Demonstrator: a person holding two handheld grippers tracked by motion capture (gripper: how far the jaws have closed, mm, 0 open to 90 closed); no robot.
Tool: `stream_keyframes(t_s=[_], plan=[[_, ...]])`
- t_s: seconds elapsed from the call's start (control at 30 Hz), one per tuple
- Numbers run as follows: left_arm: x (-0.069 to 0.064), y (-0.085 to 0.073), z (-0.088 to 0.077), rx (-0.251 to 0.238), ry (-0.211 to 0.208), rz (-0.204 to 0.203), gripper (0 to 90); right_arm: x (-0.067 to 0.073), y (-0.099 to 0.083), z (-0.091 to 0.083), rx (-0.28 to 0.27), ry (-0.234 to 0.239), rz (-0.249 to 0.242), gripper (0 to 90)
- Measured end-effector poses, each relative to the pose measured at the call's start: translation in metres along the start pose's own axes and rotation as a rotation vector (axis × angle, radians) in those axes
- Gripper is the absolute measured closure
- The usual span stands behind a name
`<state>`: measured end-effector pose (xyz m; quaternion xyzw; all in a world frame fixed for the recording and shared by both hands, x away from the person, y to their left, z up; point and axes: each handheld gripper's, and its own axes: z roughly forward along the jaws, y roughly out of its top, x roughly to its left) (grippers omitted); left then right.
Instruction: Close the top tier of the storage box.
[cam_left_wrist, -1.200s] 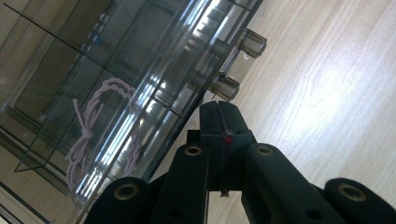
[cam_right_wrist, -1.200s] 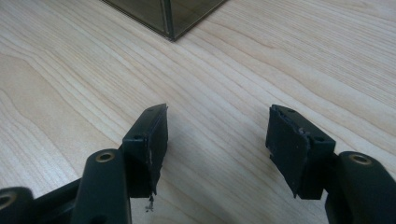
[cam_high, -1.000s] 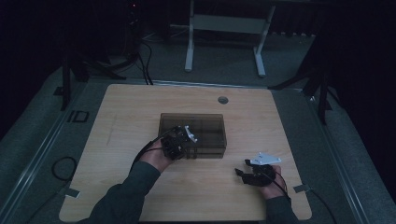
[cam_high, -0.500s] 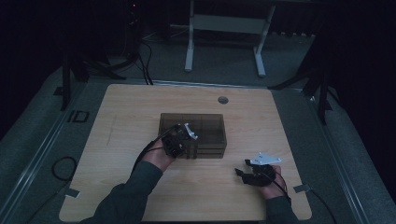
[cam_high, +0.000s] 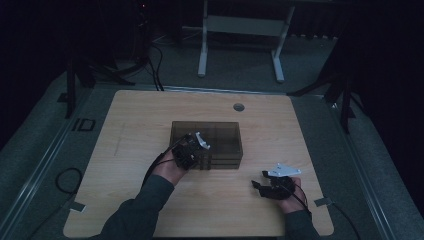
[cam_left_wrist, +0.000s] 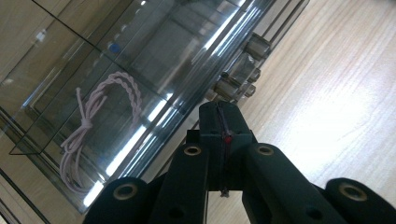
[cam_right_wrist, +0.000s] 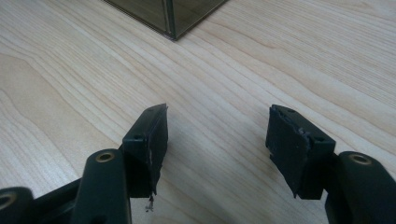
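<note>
- At the near table edge, right gripper (cam_high: 266, 186) rests on the wood, jaws wide apart, nothing between them; same spot as a second ago.
- Mid-table, left gripper (cam_left_wrist: 219, 122) sits at the drawer box (cam_high: 220, 137) front, jaws pressed together just short of the metal knobs (cam_left_wrist: 240, 77); no shift there either.
- Pink cord (cam_left_wrist: 100, 119) lies coiled inside a drawer.
- Judgement: a pause; no knob gripped, drawers not yet pulled.
</note>
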<state>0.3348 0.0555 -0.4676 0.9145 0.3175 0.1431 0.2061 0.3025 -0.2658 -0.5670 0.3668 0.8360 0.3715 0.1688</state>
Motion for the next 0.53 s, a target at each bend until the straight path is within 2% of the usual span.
stream_keyframes(t_s=[0.17, 0.53], plan=[[-0.001, -0.003, -0.008, -0.012, -0.010, 0.008, 89.9, 0.000, 0.000, 0.000, 0.001, 0.001, -0.001, 39.0], [0.007, -0.019, -0.032, -0.072, -0.029, -0.031, 89.8, 0.000, 0.000, 0.000, 0.001, 0.001, 0.001, 39.0]])
